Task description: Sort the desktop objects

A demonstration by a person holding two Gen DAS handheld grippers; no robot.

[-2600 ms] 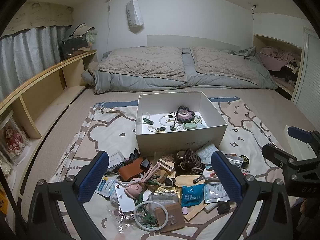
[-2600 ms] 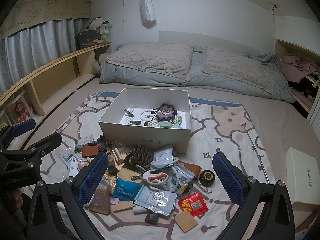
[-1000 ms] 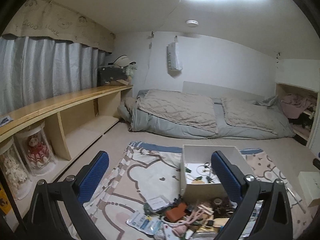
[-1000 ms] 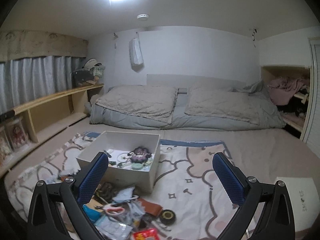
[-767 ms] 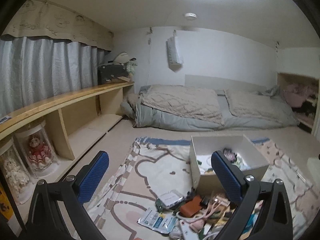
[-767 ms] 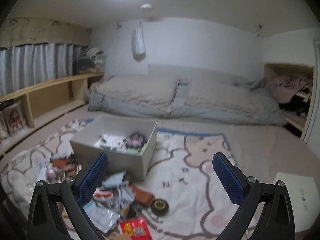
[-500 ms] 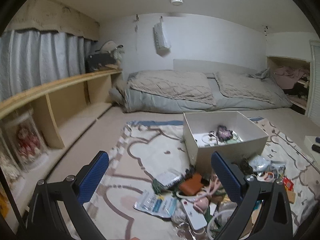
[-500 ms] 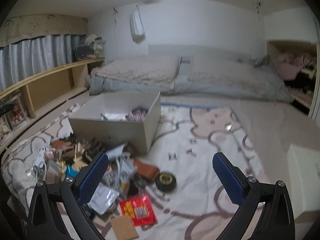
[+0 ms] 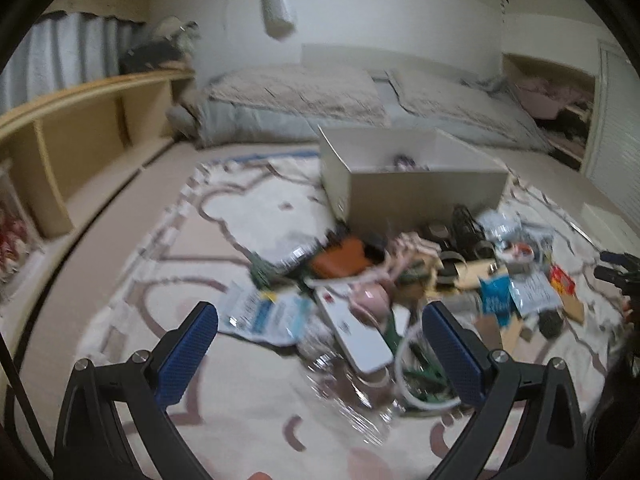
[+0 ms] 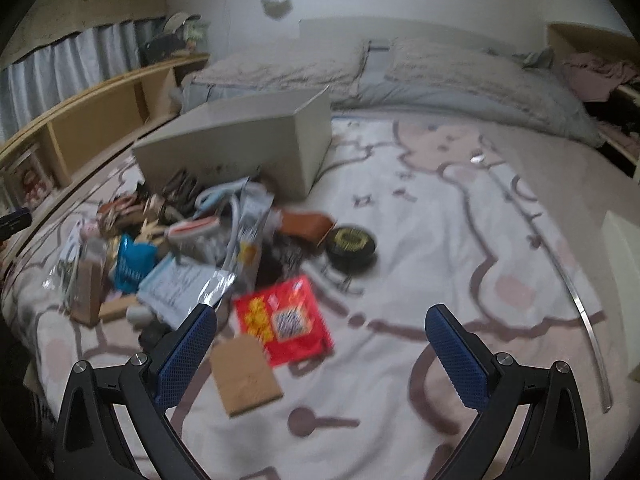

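A heap of small objects lies on a patterned blanket (image 9: 248, 216) in front of a white cardboard box (image 9: 420, 192). My left gripper (image 9: 320, 336) hangs open and empty low over the heap's left end, above a white flat device (image 9: 356, 336), a blue-white packet (image 9: 260, 312) and a pink item (image 9: 372, 296). My right gripper (image 10: 320, 340) is open and empty over a red packet (image 10: 284, 320) and a brown card (image 10: 244, 376), with a black round tin (image 10: 350, 244) beyond. The box (image 10: 240, 148) sits at the upper left there. Both views are motion-blurred.
A bed with grey bedding (image 9: 360, 100) fills the back. Wooden shelving (image 9: 80, 128) runs along the left wall. A white box lid (image 10: 624, 248) lies at the right edge, beside a thin metal rod (image 10: 576, 292). Bare blanket (image 10: 460, 220) spreads right of the heap.
Both grippers have tilted down from facing the room and dropped close to the heap; the objects now fill the lower frames. Both stay open.
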